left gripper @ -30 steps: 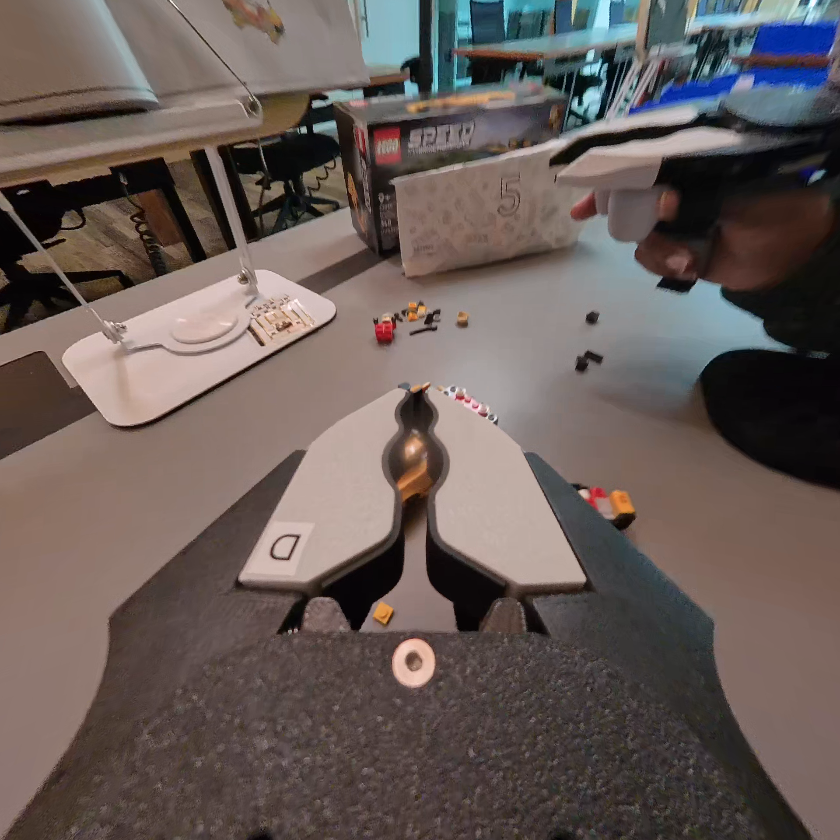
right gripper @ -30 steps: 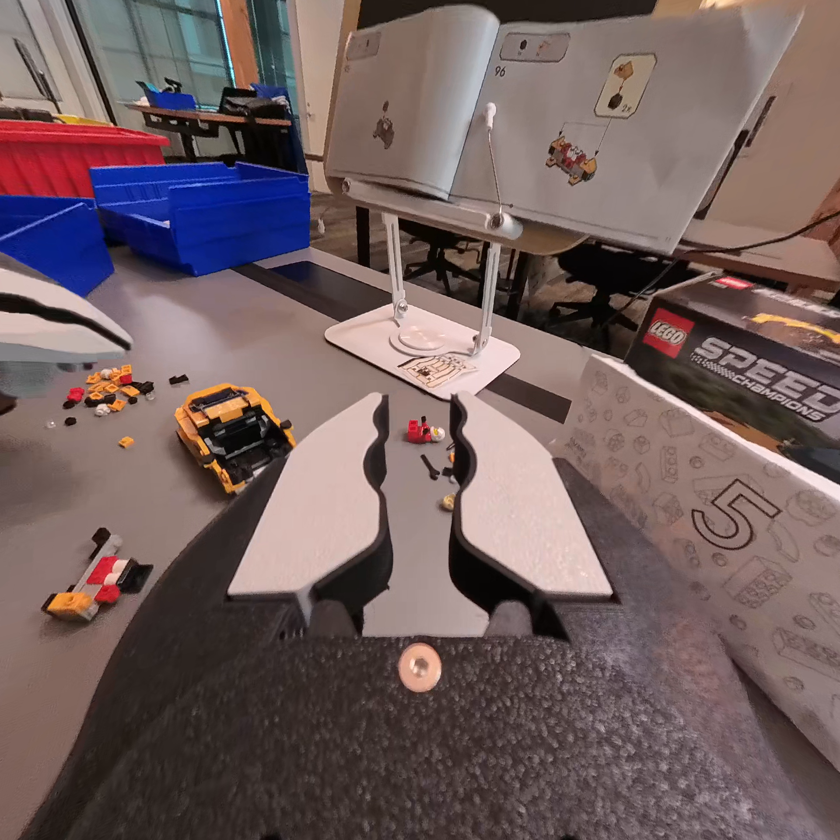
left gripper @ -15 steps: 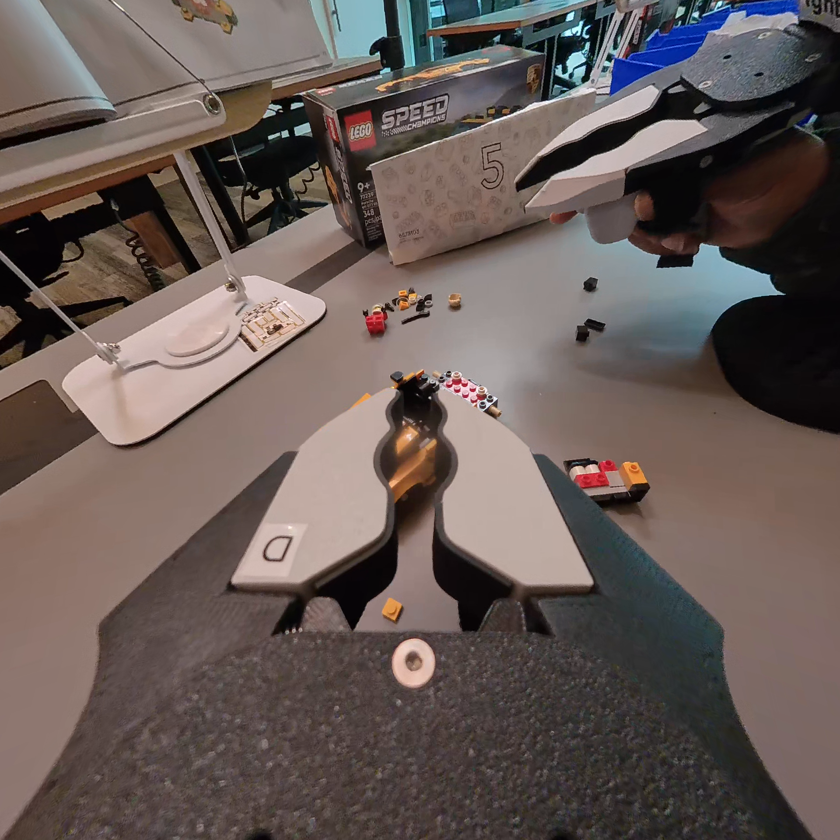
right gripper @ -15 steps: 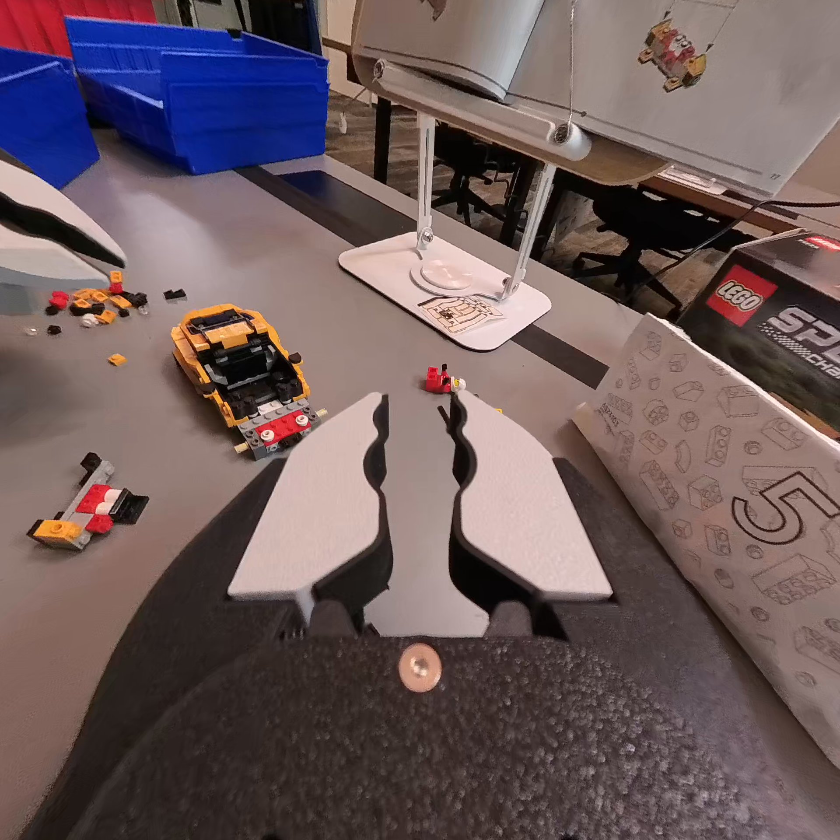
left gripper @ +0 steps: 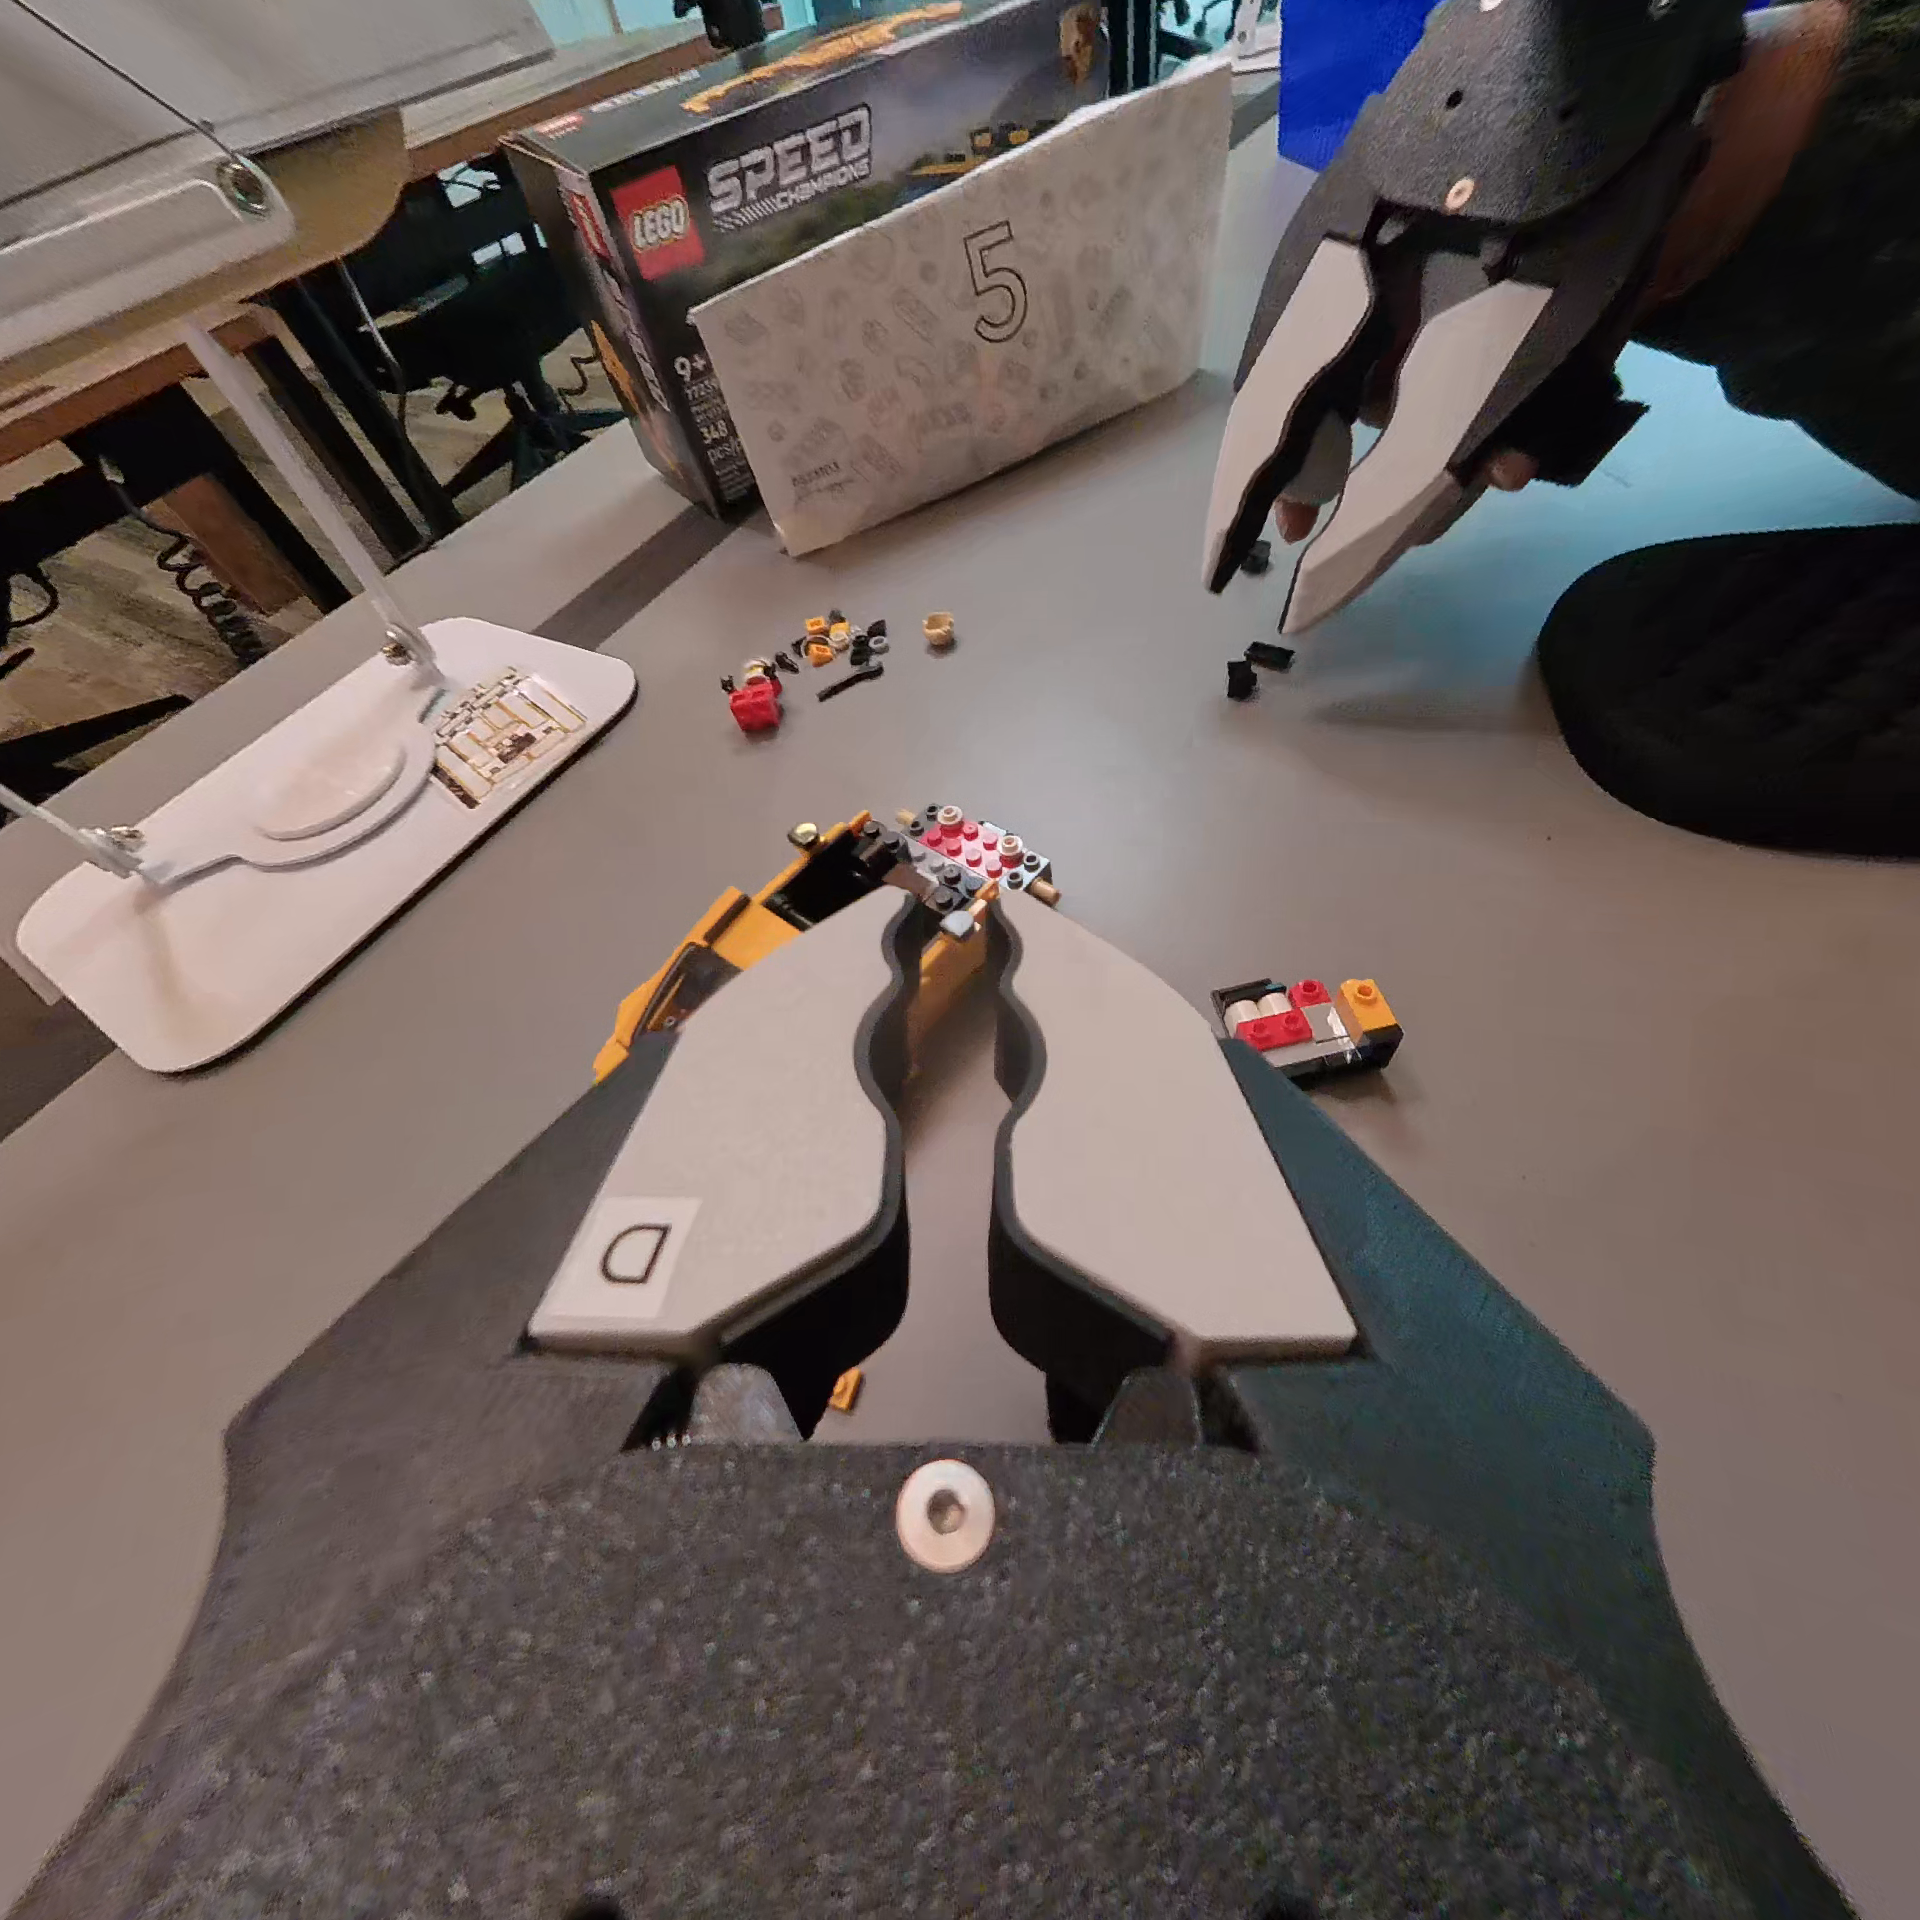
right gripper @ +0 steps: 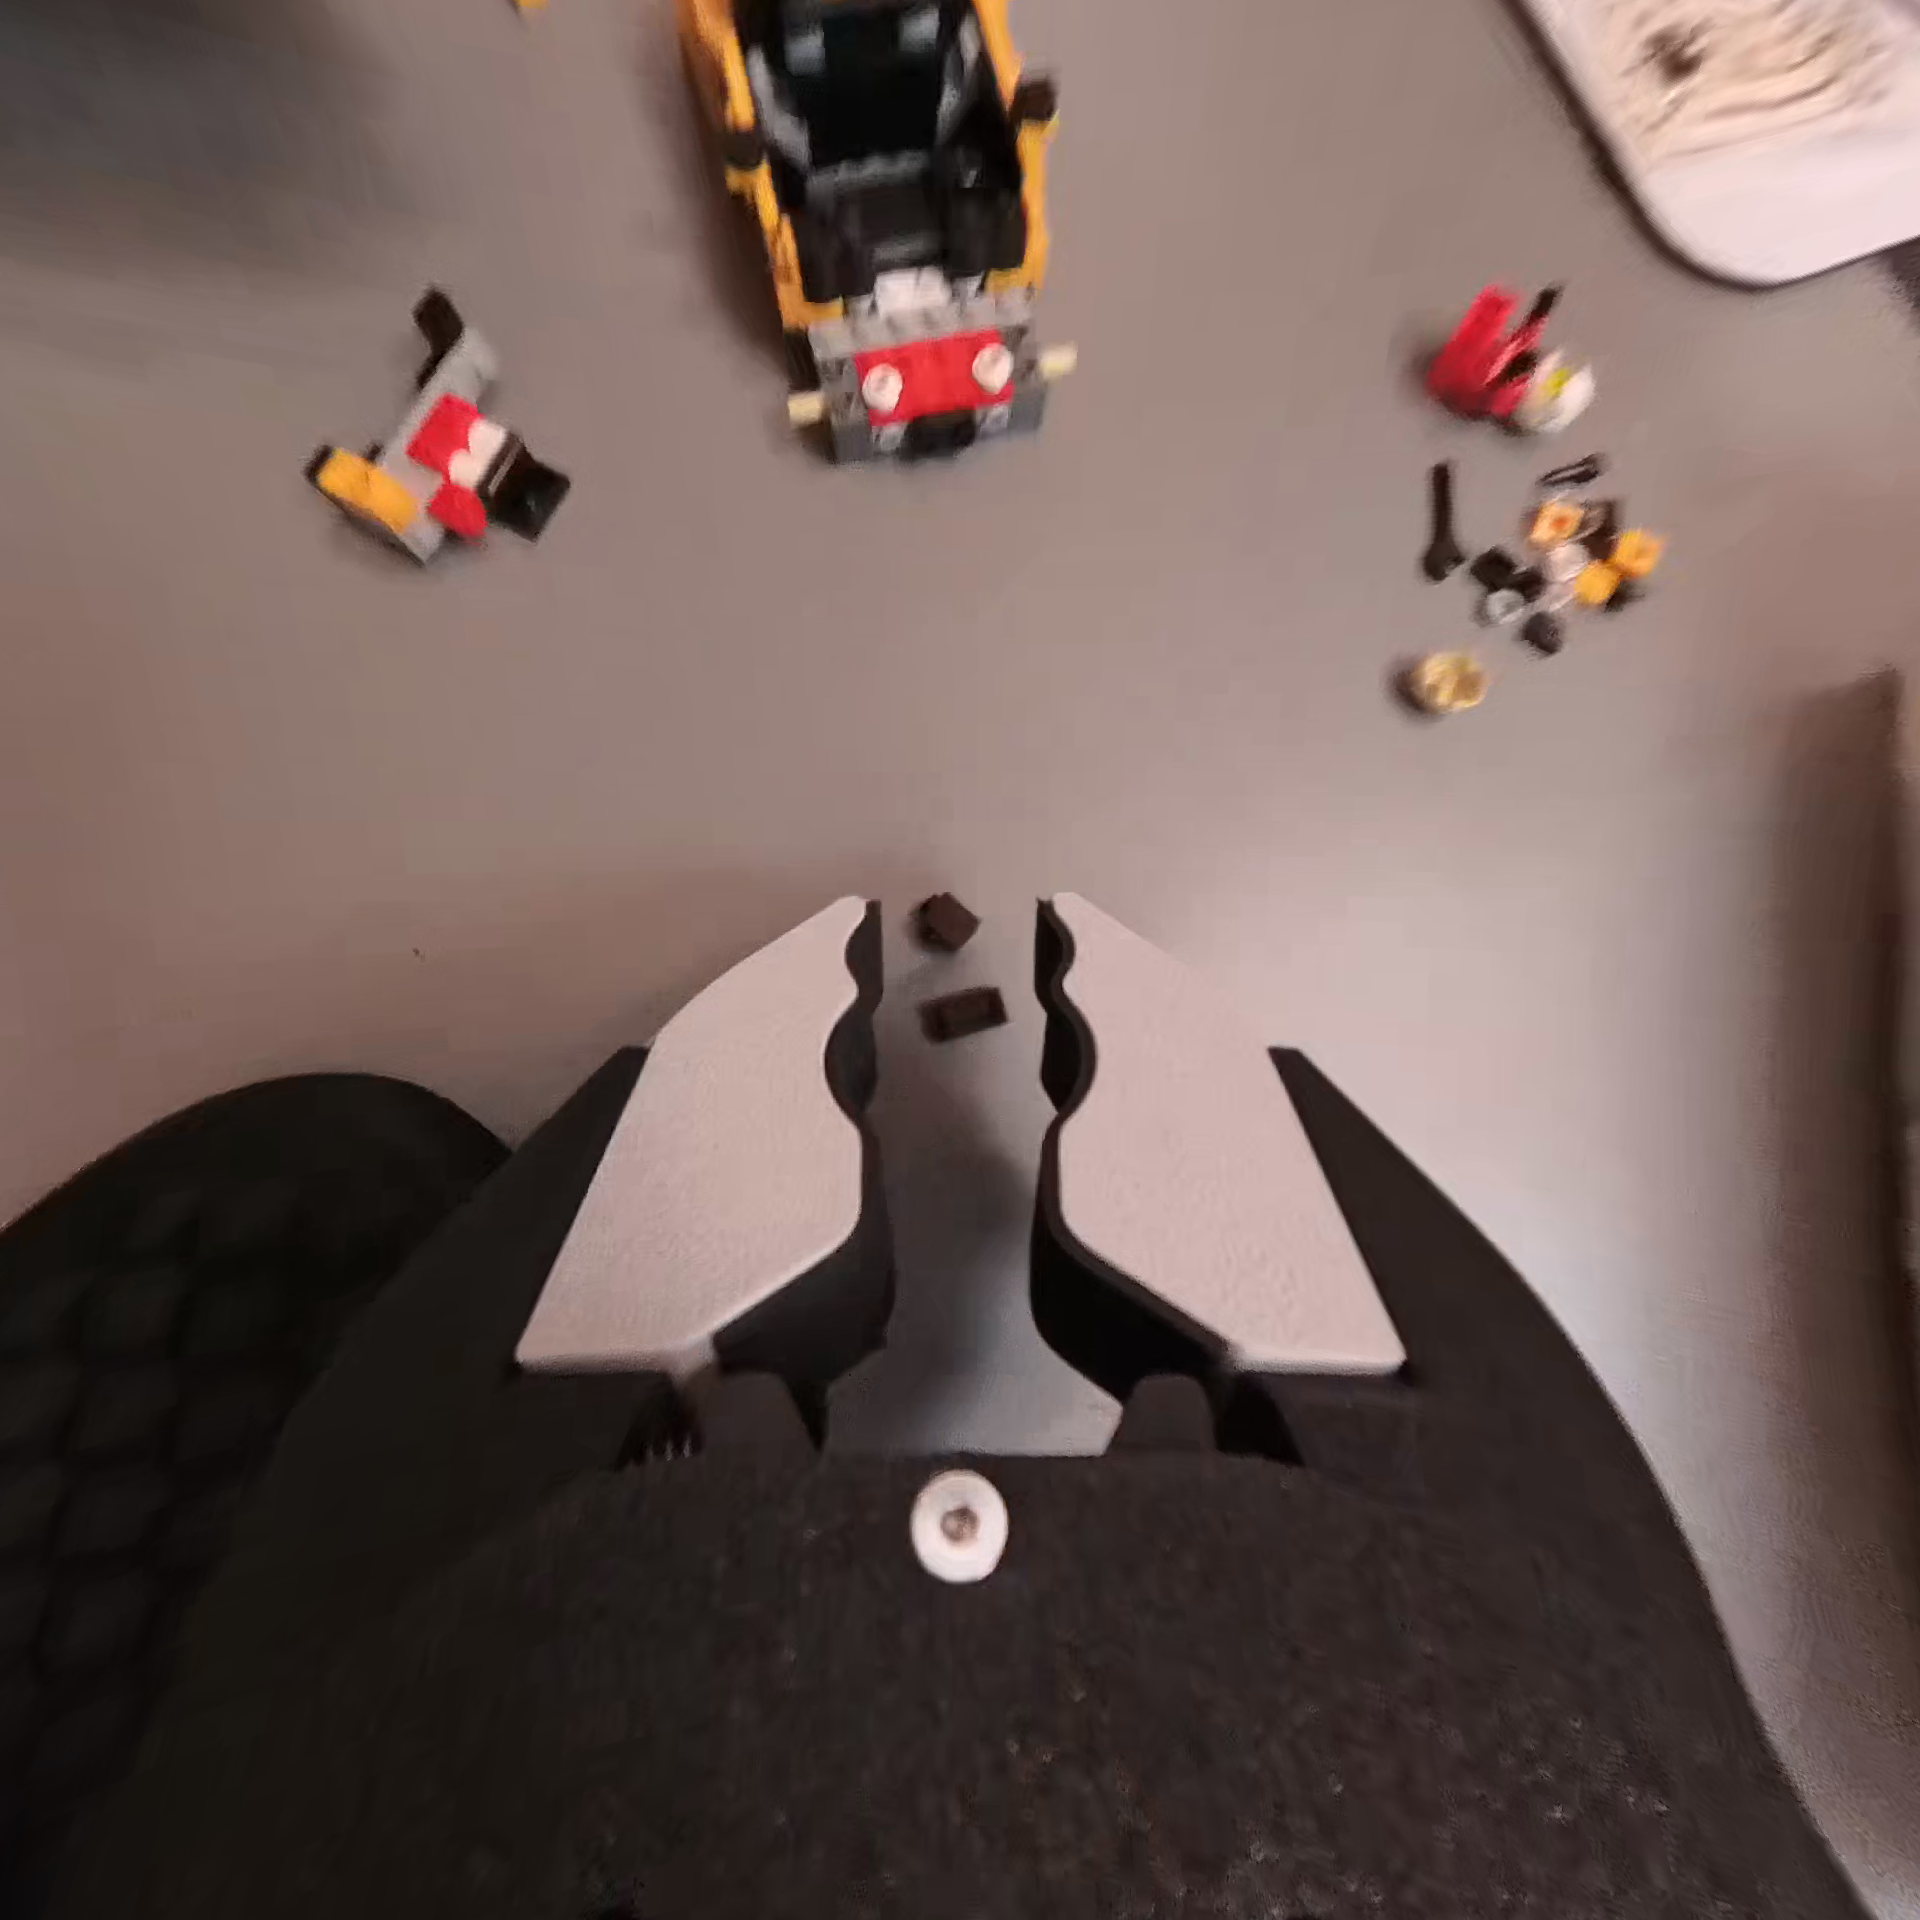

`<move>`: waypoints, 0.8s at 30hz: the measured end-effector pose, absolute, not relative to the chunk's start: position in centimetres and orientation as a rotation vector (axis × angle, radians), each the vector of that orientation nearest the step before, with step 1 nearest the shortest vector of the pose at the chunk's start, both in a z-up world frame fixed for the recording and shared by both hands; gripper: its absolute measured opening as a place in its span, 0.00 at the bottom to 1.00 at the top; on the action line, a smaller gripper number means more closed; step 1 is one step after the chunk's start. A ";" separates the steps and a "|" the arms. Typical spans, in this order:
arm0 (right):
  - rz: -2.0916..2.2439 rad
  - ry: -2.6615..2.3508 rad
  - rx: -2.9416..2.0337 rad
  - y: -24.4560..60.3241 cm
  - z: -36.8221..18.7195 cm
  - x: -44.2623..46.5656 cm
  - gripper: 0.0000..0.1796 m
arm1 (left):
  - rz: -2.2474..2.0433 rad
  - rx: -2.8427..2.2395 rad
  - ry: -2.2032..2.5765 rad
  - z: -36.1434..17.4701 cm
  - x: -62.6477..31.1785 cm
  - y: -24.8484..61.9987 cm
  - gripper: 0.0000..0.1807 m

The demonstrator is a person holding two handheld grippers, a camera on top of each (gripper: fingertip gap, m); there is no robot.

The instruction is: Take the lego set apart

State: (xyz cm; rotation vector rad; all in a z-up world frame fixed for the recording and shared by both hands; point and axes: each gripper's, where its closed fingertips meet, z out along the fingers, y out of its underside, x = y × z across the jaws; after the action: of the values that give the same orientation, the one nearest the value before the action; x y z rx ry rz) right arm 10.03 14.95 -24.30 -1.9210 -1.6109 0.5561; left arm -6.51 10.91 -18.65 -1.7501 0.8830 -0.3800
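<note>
Grey tabletop [left gripper: 1455, 1195] has the yellow car [right gripper: 883, 208] sitting mid-strip, left gripper [left gripper: 948, 914] over its side with jaws slightly apart, holding nothing I can see. Right gripper [right gripper: 951, 914] hangs jaws open above two tiny black pieces [right gripper: 961, 977]. Looks like the next move needs closing on one.

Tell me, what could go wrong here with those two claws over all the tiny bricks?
The right gripper hangs open over two tiny black pieces on the table; closing slightly off could flick one away or catch both.

The left gripper sits over the yellow car, and I cannot tell whether it grips it. A loose hold might let the car slide once parts get pulled.

A small orange piece lies inside the left gripper's body and might get lost.
</note>
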 end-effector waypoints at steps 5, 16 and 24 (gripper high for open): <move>0.524 -1.681 -1.955 14.6 -26.4 9.8 0.11 | -0.373 -1.748 0.920 -18.9 -6.1 10.6 0.06; 1.019 -1.584 -1.589 9.2 -19.5 3.5 0.07 | -0.523 -1.553 1.111 -17.5 -2.4 7.1 0.10; 1.474 -1.507 -1.496 3.4 -16.6 -0.2 0.07 | -0.489 -1.359 1.265 -16.6 1.2 3.7 0.11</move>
State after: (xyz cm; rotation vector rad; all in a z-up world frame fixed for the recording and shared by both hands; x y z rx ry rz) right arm -0.24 3.37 -16.56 -1.4960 -1.5067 1.4740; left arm 1.22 3.67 -16.58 -1.3591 1.2647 -0.4889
